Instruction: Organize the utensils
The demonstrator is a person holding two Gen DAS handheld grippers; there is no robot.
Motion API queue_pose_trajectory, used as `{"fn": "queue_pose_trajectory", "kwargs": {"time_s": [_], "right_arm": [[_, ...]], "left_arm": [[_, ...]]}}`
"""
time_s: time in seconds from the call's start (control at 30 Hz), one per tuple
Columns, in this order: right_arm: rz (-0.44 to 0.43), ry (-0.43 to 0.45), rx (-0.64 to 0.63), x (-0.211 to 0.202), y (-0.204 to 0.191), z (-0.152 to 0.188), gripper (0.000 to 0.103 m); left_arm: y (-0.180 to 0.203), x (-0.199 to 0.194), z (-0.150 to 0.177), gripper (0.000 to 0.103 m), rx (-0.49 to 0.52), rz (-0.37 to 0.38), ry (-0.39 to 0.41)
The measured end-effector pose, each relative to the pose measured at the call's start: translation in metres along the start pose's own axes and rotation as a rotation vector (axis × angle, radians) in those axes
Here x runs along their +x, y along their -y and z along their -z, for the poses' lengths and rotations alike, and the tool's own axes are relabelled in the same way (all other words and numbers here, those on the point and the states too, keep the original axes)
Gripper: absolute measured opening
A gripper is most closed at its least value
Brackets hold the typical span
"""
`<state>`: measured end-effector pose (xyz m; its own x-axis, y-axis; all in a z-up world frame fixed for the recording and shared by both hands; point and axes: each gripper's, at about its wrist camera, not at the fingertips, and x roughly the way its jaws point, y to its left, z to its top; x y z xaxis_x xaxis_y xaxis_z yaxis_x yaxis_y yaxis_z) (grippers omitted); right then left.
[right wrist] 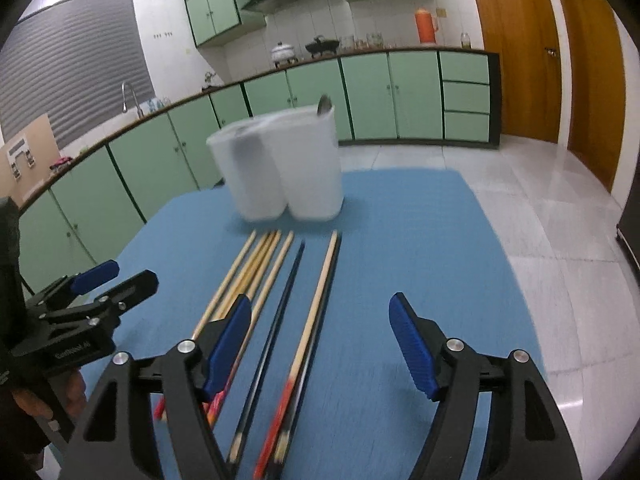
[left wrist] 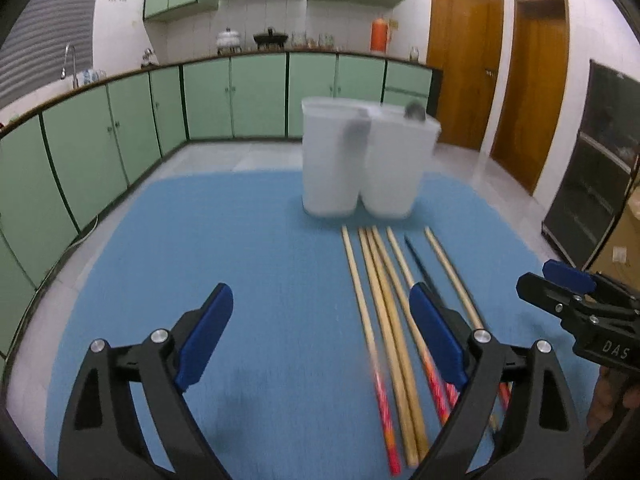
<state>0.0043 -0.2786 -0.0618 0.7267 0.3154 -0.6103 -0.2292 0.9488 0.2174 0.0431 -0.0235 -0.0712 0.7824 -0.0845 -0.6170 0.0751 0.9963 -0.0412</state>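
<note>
Several chopsticks (left wrist: pixel 380 312) lie side by side on the blue mat (left wrist: pixel 256 264), wooden with red ends, and one dark one (left wrist: pixel 416 258). Behind them stand two white translucent holders (left wrist: pixel 360 160) side by side, with a grey utensil tip (left wrist: pixel 414 111) showing in the right one. My left gripper (left wrist: pixel 320 340) is open and empty above the mat, its right finger over the chopsticks. My right gripper (right wrist: pixel 320 344) is open and empty above the chopsticks (right wrist: pixel 264 276). The holders (right wrist: pixel 280 168) also show in the right wrist view.
The mat covers a table; its edges drop to a tiled floor (right wrist: pixel 520 208). Green kitchen cabinets (left wrist: pixel 120 136) run behind and to the left. Wooden doors (left wrist: pixel 464 60) stand at the right. The right gripper shows in the left wrist view (left wrist: pixel 568 292), the left one in the right wrist view (right wrist: pixel 108 284).
</note>
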Motion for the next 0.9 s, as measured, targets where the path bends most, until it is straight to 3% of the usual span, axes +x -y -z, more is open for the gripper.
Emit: {"fn": "queue_pose_trajectory", "kwargs": {"time_s": [0.13,0.3,0.57,0.9], "right_arm": [[-0.004,-0.040,0.008,-0.006,0.000,0.016,0.051],[-0.021,-0.079,0.018,-0.006,0.002,0.022,0.042],[-0.041,-0.099,-0.009,-0.004,-0.012,0.029,0.039],[-0.051,-0.120,-0.022,0.001,-0.022,0.032,0.034]], "left_arm": [[0.004,-0.001,0.018,0.084,0.026,0.008,-0.067],[0.010,0.006,0.033,0.074,0.029,0.031,-0.149],[0.016,0.020,0.039,0.059,0.026,0.018,-0.226],[0.023,0.028,0.036,0.059,0.036,-0.006,-0.245]]}}
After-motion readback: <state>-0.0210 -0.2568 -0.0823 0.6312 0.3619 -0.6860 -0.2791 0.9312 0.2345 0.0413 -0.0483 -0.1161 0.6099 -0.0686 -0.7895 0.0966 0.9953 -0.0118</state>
